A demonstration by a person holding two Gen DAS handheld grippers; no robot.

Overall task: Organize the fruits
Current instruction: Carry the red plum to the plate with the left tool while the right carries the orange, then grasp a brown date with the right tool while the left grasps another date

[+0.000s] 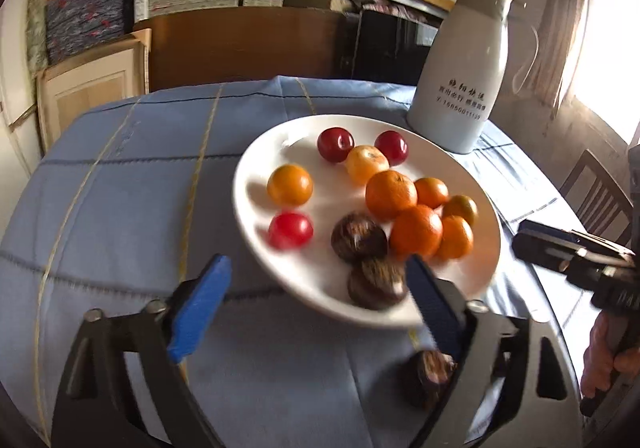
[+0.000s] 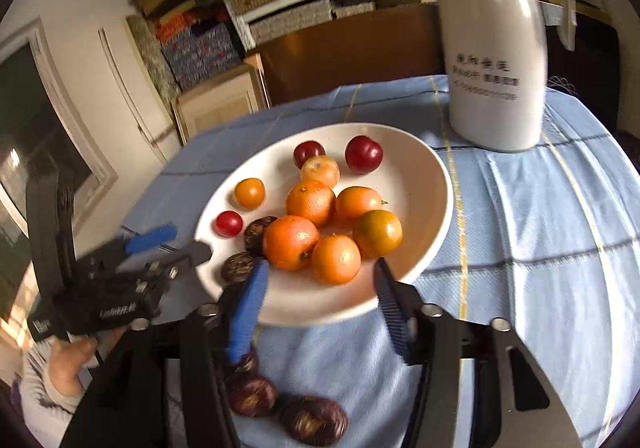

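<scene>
The left gripper (image 1: 318,288) is spread wide and empty, its blue pads hanging over the near rim of the white plate (image 1: 256,152), with one of the dark brown fruits (image 1: 376,282) lying just inside the right-hand pad. The right gripper (image 2: 318,284) is likewise released and holds nothing, poised above the plate's near edge with an orange (image 2: 335,259) just ahead, between its fingers. Judging by the three brown fruits (image 2: 312,420) on the blue tablecloth (image 2: 540,248) in front of the plate, the step in hand seems to be sorting by kind, the brown ones coming off the plate. To do it well, the left claw should centre on the nearest brown fruit, come down straight, and close gently so it does not roll into the oranges or red plums (image 1: 335,144). The tall white jug (image 1: 460,72) stands behind the plate, well out of the way.
</scene>
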